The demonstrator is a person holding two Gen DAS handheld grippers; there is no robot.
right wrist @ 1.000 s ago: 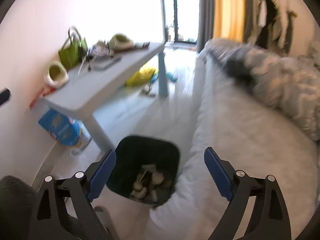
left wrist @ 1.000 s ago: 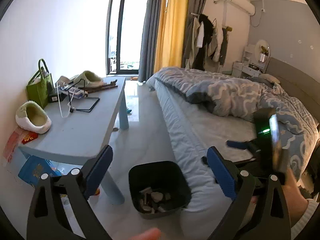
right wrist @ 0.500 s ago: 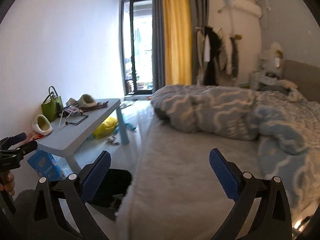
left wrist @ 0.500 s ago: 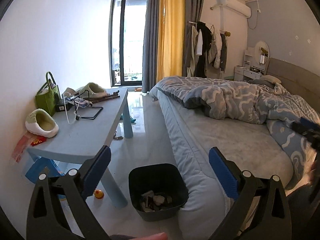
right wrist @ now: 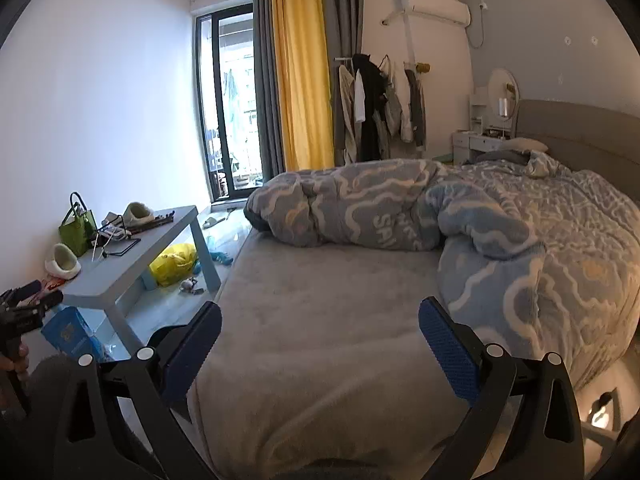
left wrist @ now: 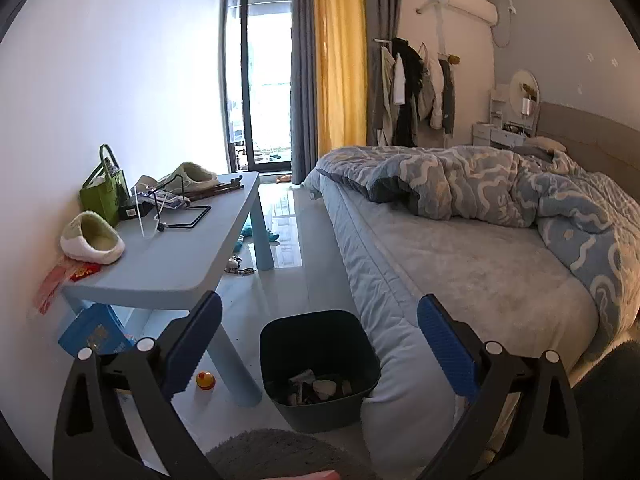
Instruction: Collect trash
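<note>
Currently both empty: our left gripper [left wrist: 318, 338] and right gripper [right wrist: 320, 338] jaws spread wide | trash bin [left wrist: 320, 364] on floor between table [left wrist: 188, 256] and bed [left wrist: 460, 264], scraps inside | likely light, rigid; we'd grip the rim | versus earlier: right view swung from bin up over bed.
</note>
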